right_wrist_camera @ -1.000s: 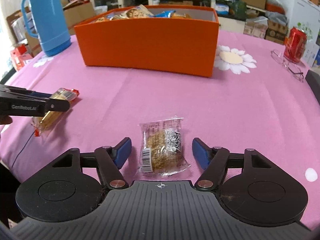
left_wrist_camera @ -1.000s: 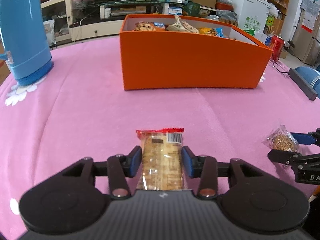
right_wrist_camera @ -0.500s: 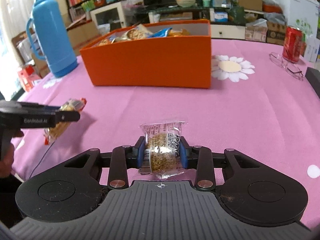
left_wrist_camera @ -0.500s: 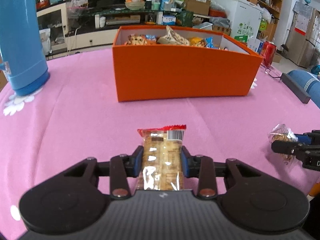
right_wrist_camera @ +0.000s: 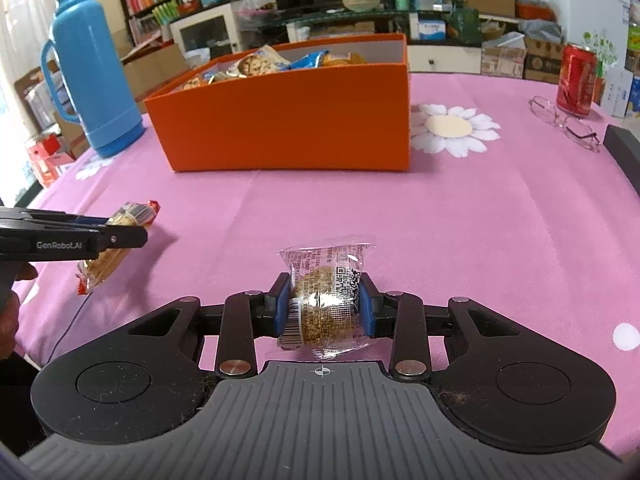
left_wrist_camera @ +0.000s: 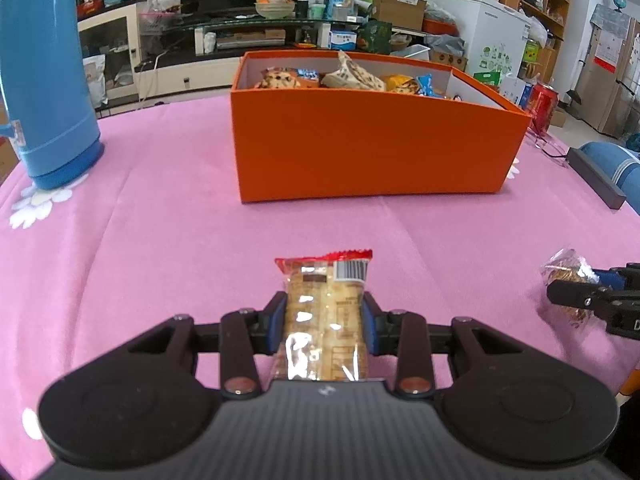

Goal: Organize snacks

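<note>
My left gripper (left_wrist_camera: 324,320) is shut on a long cracker pack (left_wrist_camera: 326,320) with red ends, its blue pads pressing both sides. My right gripper (right_wrist_camera: 323,310) is shut on a round oat cookie in a clear wrapper (right_wrist_camera: 326,304). Both packs are held just above the pink tablecloth (left_wrist_camera: 160,240). An orange box (left_wrist_camera: 372,148) with several snack packs inside stands farther back at the middle. In the right wrist view the left gripper (right_wrist_camera: 120,236) with the cracker pack (right_wrist_camera: 108,258) shows at the left edge. The cookie (left_wrist_camera: 568,280) shows at the right edge of the left wrist view.
A blue thermos (left_wrist_camera: 44,80) stands at the back left of the table. A red soda can (right_wrist_camera: 578,80) and a pair of glasses (right_wrist_camera: 564,120) lie at the back right. A dark bar (left_wrist_camera: 596,178) sits at the right table edge. A hand (right_wrist_camera: 12,312) holds the left gripper.
Both grippers closed: the left on the cracker pack, the right on the cookie pack, which lay loose between open jaws a second ago. Both packs now sit slightly lifted.
</note>
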